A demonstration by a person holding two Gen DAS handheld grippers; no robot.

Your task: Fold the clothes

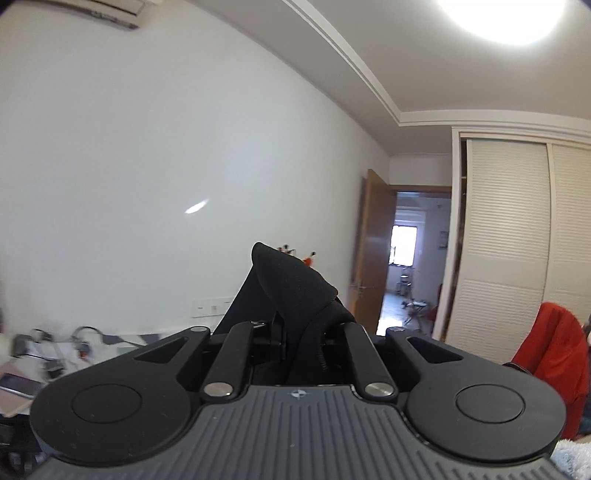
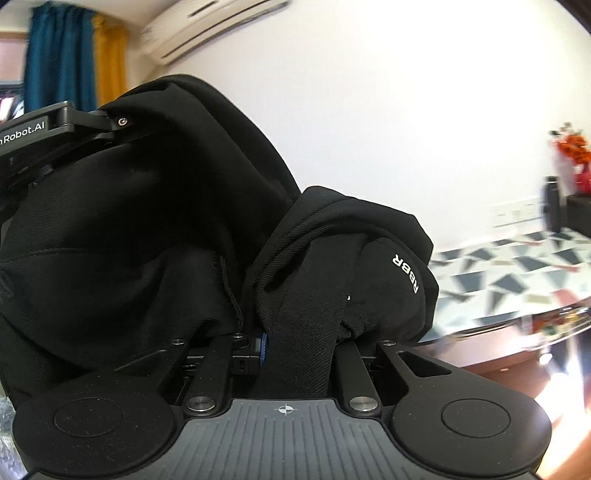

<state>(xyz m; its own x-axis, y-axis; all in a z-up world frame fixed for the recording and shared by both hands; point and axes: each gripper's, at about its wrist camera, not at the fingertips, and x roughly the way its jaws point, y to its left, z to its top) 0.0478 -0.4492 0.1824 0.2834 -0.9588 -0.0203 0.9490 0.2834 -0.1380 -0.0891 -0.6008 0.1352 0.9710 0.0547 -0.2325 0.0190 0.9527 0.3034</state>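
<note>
**Both claws clamped on a black garment, held up off the bed**

Left wrist view: left claw (image 1: 295, 332) is closed on a fold of the black garment (image 1: 295, 284). The cloth bunches up out of the jaws at lower centre of the frame, with a flat strip running down to the left. Camera tilts upward: white wall fills the left half, ceiling light (image 1: 502, 18) at upper right, open wooden door (image 1: 369, 251) right of centre, slatted wardrobe (image 1: 517, 236) at right. A red cloth (image 1: 550, 354) sits at the lower right edge. Cluttered surface (image 1: 22, 369) at lower left, blurred.

Right wrist view: right claw (image 2: 295, 350) is closed on the same garment (image 2: 147, 221), which fills the left and centre of the frame. White lettering "RBBR" on a rolled fold right of centre. The left claw (image 2: 55, 129) enters from the upper left edge, gripping the garment's top. Air conditioner (image 2: 207, 26) at top, blue and yellow curtains (image 2: 70, 51) at upper left. Patterned bed (image 2: 517, 273) at right, below the garment.
</note>
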